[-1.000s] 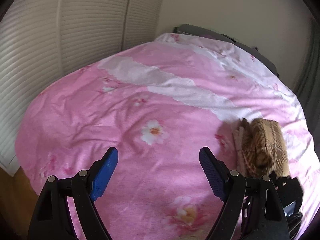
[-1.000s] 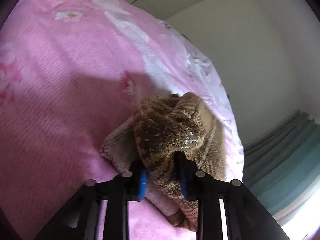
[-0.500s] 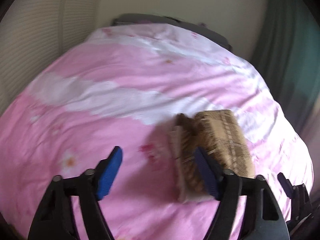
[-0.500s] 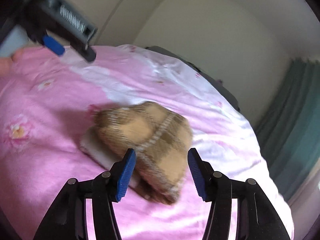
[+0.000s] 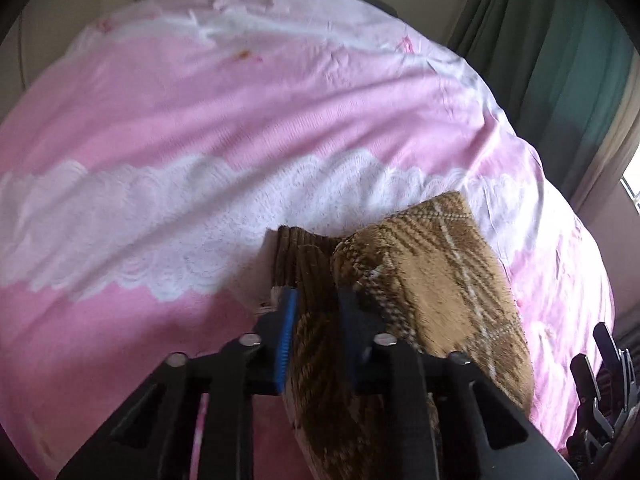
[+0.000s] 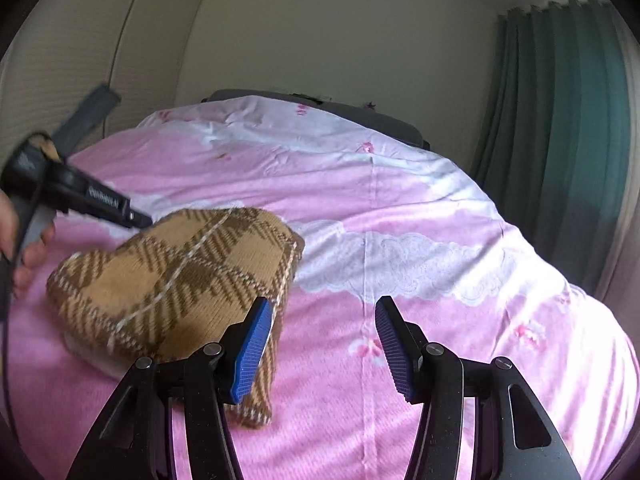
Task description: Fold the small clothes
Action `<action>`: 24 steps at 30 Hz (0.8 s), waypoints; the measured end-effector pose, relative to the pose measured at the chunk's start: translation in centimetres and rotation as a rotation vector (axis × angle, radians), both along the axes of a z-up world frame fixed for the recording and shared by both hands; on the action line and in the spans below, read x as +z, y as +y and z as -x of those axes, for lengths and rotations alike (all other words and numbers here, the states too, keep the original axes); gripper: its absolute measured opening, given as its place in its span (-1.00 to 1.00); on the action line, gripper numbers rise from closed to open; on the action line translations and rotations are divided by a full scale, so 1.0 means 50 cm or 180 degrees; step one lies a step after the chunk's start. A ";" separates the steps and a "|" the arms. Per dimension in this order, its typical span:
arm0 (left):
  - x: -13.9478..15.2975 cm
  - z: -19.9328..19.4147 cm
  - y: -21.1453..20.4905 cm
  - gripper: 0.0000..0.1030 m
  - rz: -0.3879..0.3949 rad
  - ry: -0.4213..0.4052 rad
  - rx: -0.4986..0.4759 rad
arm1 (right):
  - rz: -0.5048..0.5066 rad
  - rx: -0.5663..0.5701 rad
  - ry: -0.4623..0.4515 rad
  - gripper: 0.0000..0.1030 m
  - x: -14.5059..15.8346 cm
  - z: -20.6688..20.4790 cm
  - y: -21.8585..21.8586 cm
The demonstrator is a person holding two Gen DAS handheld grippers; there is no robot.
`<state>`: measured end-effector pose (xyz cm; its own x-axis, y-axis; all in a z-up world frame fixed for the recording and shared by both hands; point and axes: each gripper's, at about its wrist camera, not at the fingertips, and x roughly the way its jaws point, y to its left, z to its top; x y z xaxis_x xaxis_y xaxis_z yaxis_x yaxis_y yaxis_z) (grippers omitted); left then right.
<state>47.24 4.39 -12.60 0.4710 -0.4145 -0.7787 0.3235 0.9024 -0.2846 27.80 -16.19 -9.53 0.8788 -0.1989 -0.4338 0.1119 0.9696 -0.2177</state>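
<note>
Now the left gripper (image 5: 314,328) is closing, pads pinching the ribbed edge of the brown knit garment (image 5: 436,280) lying bunched on the pink bedspread (image 5: 200,120). Right gripper (image 6: 320,344) hangs half-open, empty. Soft, floppy, light, so best taken by hems and corners.

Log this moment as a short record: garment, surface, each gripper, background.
garment: brown plaid knitted garment, bunched in a folded heap
surface: pink floral bedspread with white lace bands
left gripper: left gripper jaws closing, pads pressing a ribbed part of the garment
right gripper: right gripper open, nothing between the pads, garment just beside its left finger
background: green curtain at right, pale wall behind the bed
</note>
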 end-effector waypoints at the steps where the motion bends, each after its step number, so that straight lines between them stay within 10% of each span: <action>1: -0.009 -0.005 -0.004 -0.78 0.0027 0.0045 -0.0060 | -0.0038 -0.0012 0.0006 0.06 0.000 -0.004 -0.006; 20: -0.027 -0.007 -0.016 -0.90 -0.0096 -0.0112 -0.0044 | -0.0236 -0.0177 0.0073 0.06 -0.010 -0.012 -0.059; 24: -0.027 -0.012 -0.028 -0.54 -0.0237 -0.0105 -0.0066 | -0.0206 -0.0143 0.0041 0.06 -0.006 -0.007 -0.054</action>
